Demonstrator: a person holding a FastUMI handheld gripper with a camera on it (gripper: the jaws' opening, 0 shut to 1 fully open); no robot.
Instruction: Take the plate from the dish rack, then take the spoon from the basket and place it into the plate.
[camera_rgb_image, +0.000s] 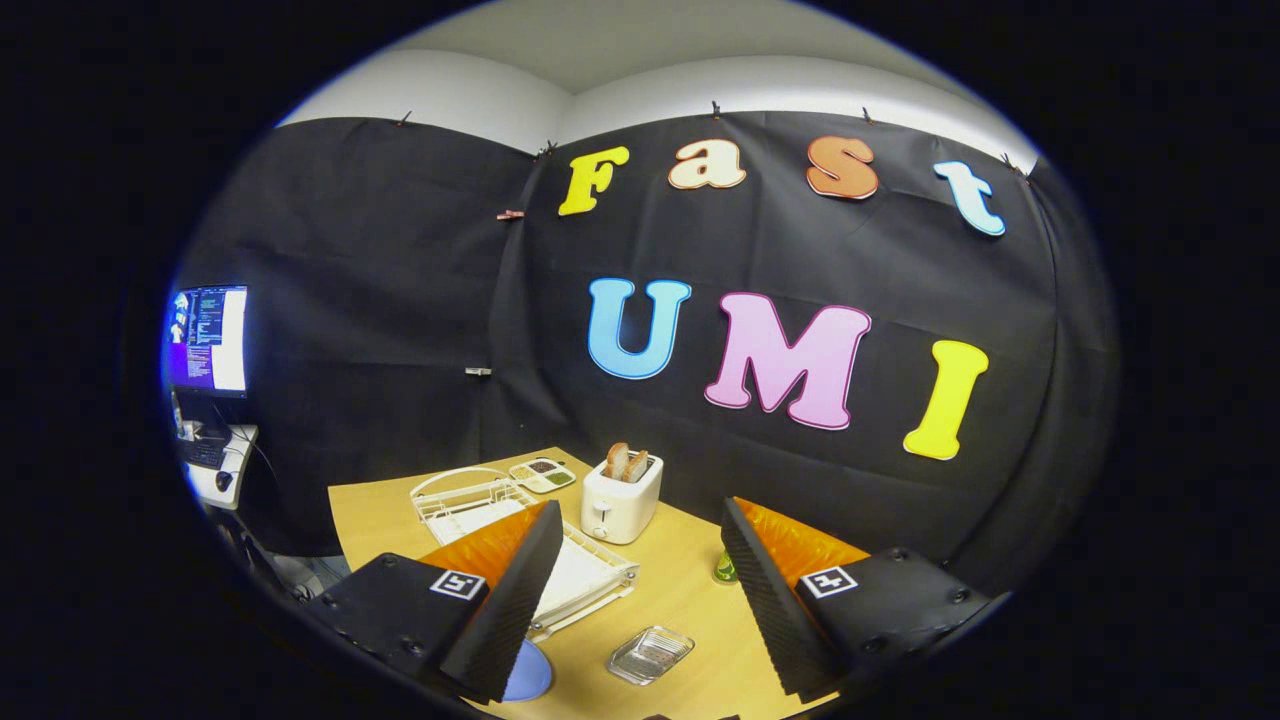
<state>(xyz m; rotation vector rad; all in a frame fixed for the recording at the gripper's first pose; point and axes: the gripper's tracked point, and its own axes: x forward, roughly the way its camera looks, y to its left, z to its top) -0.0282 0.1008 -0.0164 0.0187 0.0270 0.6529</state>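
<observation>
Gripper view: my tongs (640, 600) are released, the two ribbed fingers (510, 600) spread wide with nothing between them, held above the wooden table (690, 600). The white dish rack (560, 570) sits on the table at about ten o'clock from the gap between my fingers, partly hidden behind my left finger. I cannot make out a plate standing in it. A blue disc (528, 672), which may be the plate, shows at eight o'clock, close under my left finger's tip. A small clear dish (650, 655) lies on the table between my fingers, at six o'clock. A white toaster (620, 498) with bread stands at twelve o'clock, beyond the fingers. I cannot tell where the spoon or basket is.
</observation>
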